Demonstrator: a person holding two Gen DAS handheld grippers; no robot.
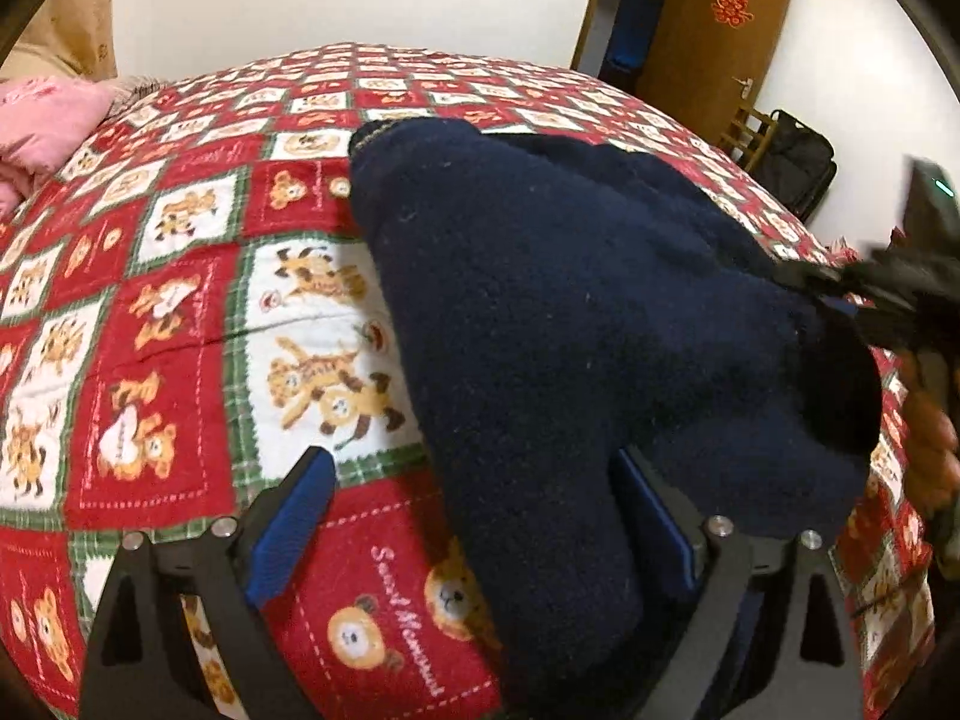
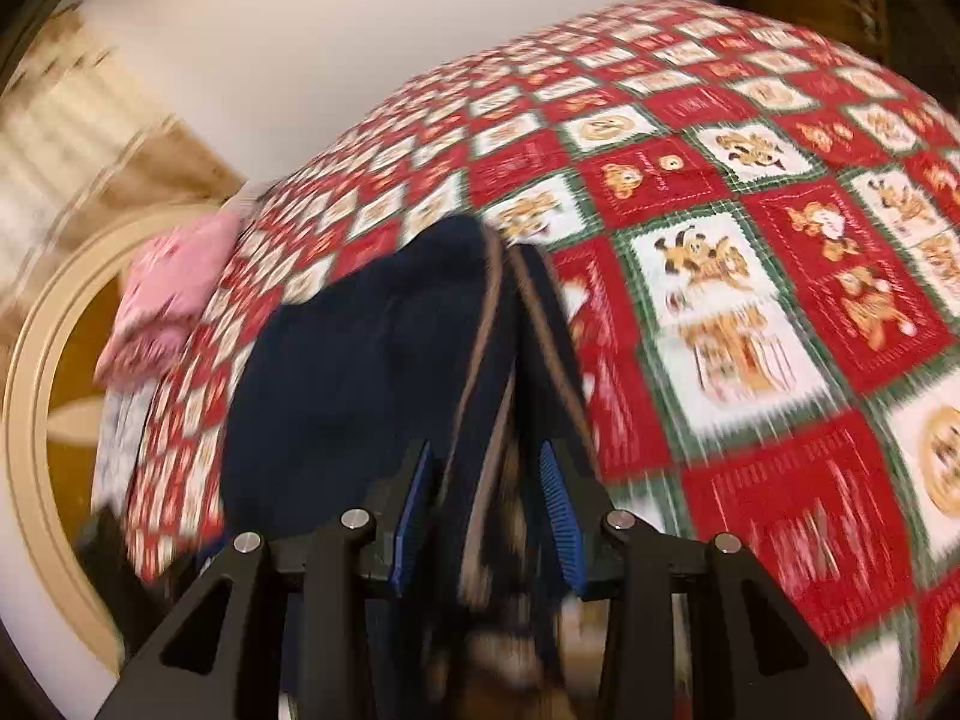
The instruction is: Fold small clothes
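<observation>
A dark navy knit garment (image 1: 570, 300) lies bunched on the red and white bear-print bedspread (image 1: 150, 300). My left gripper (image 1: 474, 504) stands wide open at the garment's near end. Cloth drapes over its right finger, and the left pad is clear of the cloth. In the left wrist view my right gripper (image 1: 888, 288) shows blurred at the garment's right edge. In the right wrist view the garment (image 2: 360, 372) shows a tan-trimmed edge running between the jaws of my right gripper (image 2: 489, 510). Those jaws are partly open and the cloth sits loosely in the gap. That view is blurred.
The bedspread (image 2: 750, 240) stretches wide on both sides of the garment. A pink folded cloth (image 1: 42, 120) (image 2: 174, 282) lies at the bed's left edge. Beyond the far right corner of the bed are a brown door (image 1: 714, 30) and a black bag (image 1: 792, 162).
</observation>
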